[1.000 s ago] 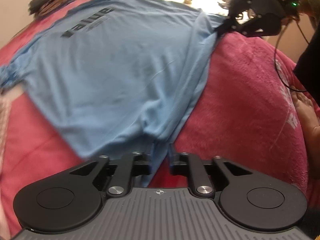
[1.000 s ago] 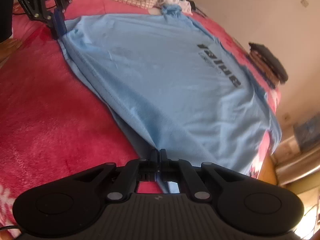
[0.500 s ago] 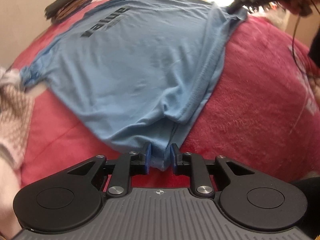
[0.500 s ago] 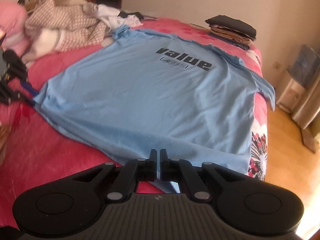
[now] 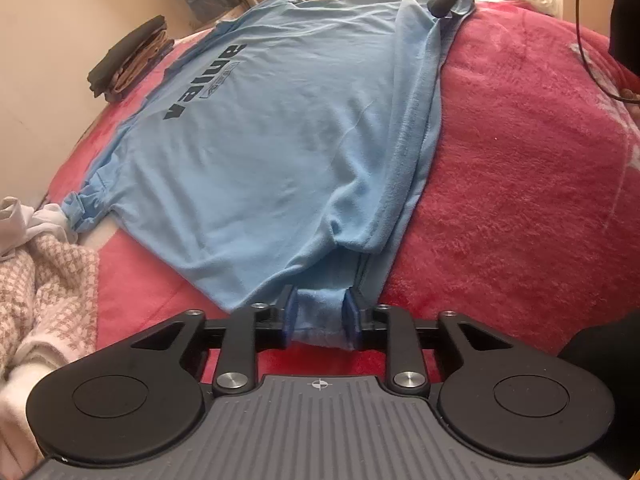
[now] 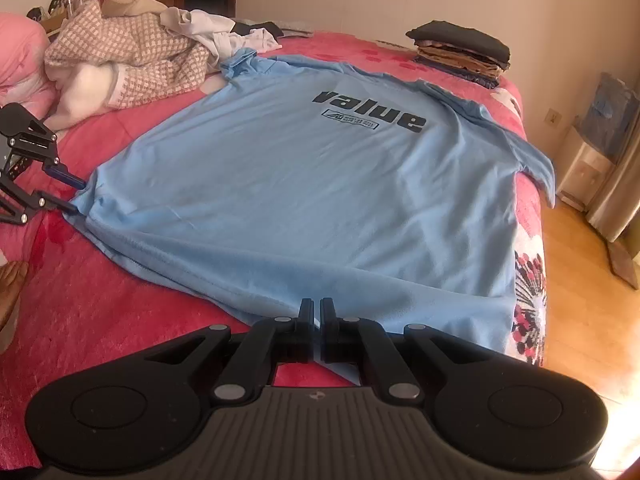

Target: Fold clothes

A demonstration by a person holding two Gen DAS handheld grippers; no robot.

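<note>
We see the light blue cotton T-shirt (image 6: 304,184) spread flat on the red fleece bed (image 6: 100,300). Our left hand-held gripper (image 5: 320,314) has just been opening, hem cloth loose between its jaws; our right hand-held gripper (image 6: 317,312) pinches the hem.

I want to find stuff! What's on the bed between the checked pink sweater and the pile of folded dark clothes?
The light blue T-shirt lies spread flat between them, shown in the right wrist view.
</note>
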